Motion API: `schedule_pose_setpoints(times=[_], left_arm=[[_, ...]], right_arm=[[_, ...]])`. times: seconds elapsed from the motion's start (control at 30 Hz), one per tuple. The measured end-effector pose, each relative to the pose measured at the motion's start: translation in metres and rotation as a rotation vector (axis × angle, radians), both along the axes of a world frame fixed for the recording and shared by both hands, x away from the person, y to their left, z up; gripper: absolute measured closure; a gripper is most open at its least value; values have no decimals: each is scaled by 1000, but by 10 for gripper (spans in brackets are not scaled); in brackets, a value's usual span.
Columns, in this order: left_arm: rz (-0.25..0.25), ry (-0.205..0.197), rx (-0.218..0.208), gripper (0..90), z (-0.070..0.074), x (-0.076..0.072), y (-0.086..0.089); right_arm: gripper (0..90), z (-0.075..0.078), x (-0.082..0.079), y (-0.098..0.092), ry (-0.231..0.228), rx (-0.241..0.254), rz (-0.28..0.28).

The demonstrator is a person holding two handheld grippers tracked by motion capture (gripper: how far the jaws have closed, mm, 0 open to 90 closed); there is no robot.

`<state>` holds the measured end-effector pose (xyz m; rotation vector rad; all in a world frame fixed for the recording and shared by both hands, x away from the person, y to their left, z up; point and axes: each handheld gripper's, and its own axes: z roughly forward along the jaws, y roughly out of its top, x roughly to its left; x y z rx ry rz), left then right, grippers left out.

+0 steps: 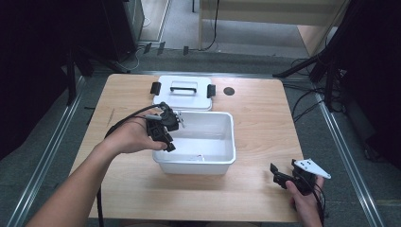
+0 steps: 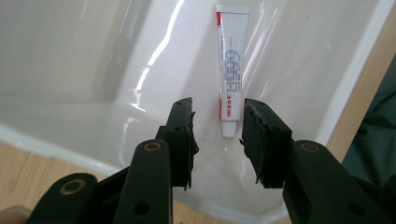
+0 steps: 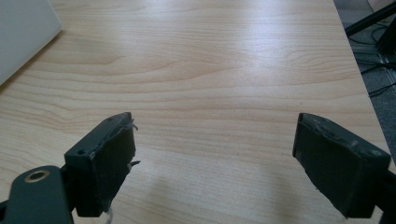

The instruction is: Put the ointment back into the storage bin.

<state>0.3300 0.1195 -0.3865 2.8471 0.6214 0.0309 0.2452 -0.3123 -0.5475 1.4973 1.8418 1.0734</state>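
A white plastic bin (image 1: 233,137) stands in the middle of the wooden table (image 1: 257,113). On its floor lies a small white tube (image 2: 230,65) with red and blue print, its cap end toward my left gripper; from the high view the tube (image 1: 196,157) is a small mark near the bin's front wall. Over the bin's left rim my left gripper (image 1: 166,142) points down inside. Its jaws (image 2: 217,119) are open, and the tube's cap sits just beyond the gap, untouched. Over bare wood at the table's front right, my right gripper (image 1: 284,169) hangs open wide and holds nothing (image 3: 215,140).
The bin's white lid (image 1: 182,97), with a handle and black latches, lies flat behind the bin. A small dark round spot (image 1: 229,91) marks the table beside the lid. A corner of the bin (image 3: 23,32) sits at the upper left of the right gripper view.
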Motion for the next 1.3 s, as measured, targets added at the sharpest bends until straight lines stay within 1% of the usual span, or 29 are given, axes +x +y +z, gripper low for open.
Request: schedule_pose_setpoints(times=[0.03, 0.13, 0.23, 0.27, 0.33, 0.37, 0.4, 0.47, 0.5, 0.57, 0.63, 0.73, 0.77, 0.8, 0.83, 0.87, 0.9, 0.93, 0.97, 1.0, 1.03, 1.07, 1.1, 1.13, 1.17, 1.2, 1.23, 1.27, 1.3], left_arm=[[0, 0, 0, 639, 0, 0, 0], [22, -5, -13, 627, 9, -1, 8], [40, -13, -44, 618, 16, -2, 16], [49, -22, -56, 616, 21, -3, 22], [63, -29, -66, 614, 25, -4, 27], [63, -29, -66, 613, 25, -4, 27], [74, -35, -72, 613, 28, -5, 33], [88, -42, -75, 611, 31, -5, 40], [88, -42, -75, 610, 31, -5, 40], [99, -48, -79, 609, 33, -6, 46], [121, -59, -85, 604, 35, -8, 56], [137, -63, -86, 599, 36, -9, 63], [143, -66, -87, 594, 36, -9, 65], [155, -71, -90, 590, 36, -10, 71], [155, -71, -90, 585, 36, -10, 71], [173, -80, -88, 580, 35, -11, 79], [173, -80, -88, 573, 35, -11, 79], [190, -83, -90, 561, 32, -12, 84], [190, -83, -90, 548, 32, -12, 84], [214, -86, -85, 533, 28, -13, 91], [214, -86, -85, 516, 28, -13, 91], [234, -96, -84, 497, 24, -14, 96], [234, -96, -84, 477, 24, -14, 96], [265, -114, -97, 465, 20, -16, 102], [265, -114, -97, 448, 20, -16, 102], [292, -123, -102, 411, 17, -17, 107], [292, -123, -102, 383, 17, -17, 107], [321, -126, -117, 362, 13, -18, 113], [321, -126, -117, 326, 13, -18, 113]], right_arm=[[132, 0, 0, 0, 0, 0, 0], [131, 0, 0, 0, -1, -1, 2], [132, 0, 0, 0, 1, -1, 2], [132, 0, 0, 0, 1, -2, 2], [132, 0, 0, 0, 1, -2, 1], [132, 0, 0, 0, 1, -2, 1], [132, 0, 0, 0, 1, -2, 1], [132, 0, 0, 0, 1, -2, 0], [132, 0, 0, 0, 1, -2, 0], [132, 0, 0, 0, 1, -2, -1], [132, 0, 0, 0, 1, -2, -1], [132, 0, 0, 0, 1, -3, 0], [132, 0, 0, 1, 1, -3, -1], [132, 0, 0, 1, 2, -4, -2], [132, 0, 0, 1, 2, -4, -2], [132, 0, 0, 1, 2, -5, -2], [132, 0, 0, 1, 2, -5, -2], [132, 0, 0, 1, 0, -7, -1], [132, 0, 0, 1, 0, -7, -1], [132, 0, 0, 1, 0, -7, -1], [132, 0, 0, 1, 0, -7, -1], [132, 0, 0, 1, 0, -7, -1], [132, 0, 0, 1, 0, -7, -1], [132, 0, 0, 1, 0, -9, -2], [132, 0, 0, 1, 0, -9, -2], [132, 0, 0, 1, 0, -8, -1], [132, 0, 0, 1, 0, -8, -1], [132, 0, 0, 1, 0, -9, -1], [132, 0, 0, 1, 0, -9, -1]])
